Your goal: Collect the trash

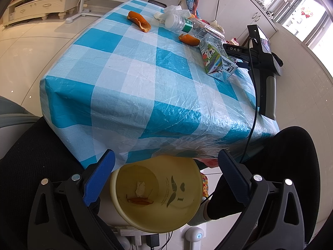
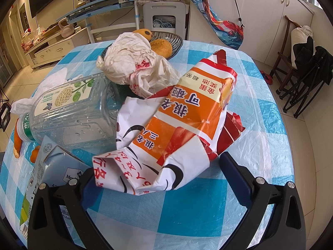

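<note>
Right hand-held gripper is spread around the wrapper; left hand-held gripper is spread, empty, over the bin. Slick wrapper may slip out, nudging the bottle.

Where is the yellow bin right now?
In the left wrist view, the yellow bin sits low, under the near edge of the checked table, between the open left gripper's fingers.
</note>
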Available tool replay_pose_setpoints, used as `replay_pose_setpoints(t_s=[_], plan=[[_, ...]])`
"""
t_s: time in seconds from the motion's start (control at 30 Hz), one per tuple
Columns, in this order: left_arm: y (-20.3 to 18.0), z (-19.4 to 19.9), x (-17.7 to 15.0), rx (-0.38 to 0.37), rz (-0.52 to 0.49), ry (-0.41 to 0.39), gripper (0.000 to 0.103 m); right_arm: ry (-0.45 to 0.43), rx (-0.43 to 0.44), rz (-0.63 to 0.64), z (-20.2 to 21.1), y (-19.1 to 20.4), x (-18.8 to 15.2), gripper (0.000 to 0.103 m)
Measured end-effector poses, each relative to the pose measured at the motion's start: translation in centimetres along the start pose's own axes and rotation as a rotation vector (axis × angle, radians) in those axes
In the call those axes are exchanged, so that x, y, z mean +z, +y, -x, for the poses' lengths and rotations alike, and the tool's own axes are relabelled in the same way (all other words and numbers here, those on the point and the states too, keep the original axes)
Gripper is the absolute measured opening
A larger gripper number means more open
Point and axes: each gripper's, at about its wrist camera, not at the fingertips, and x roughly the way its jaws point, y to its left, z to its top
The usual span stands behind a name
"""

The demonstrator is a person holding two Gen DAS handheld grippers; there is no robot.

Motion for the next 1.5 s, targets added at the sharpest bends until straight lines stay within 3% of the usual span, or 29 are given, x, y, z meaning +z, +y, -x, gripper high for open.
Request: replay_pose_setpoints(t_s=[1.5], plan=[[-0.03, 0.07, -0.06, -0.016, 0.009, 0.002, 0.096, 0.000, 0.001, 0.000, 0.00, -0.02, -0.03, 0.097]])
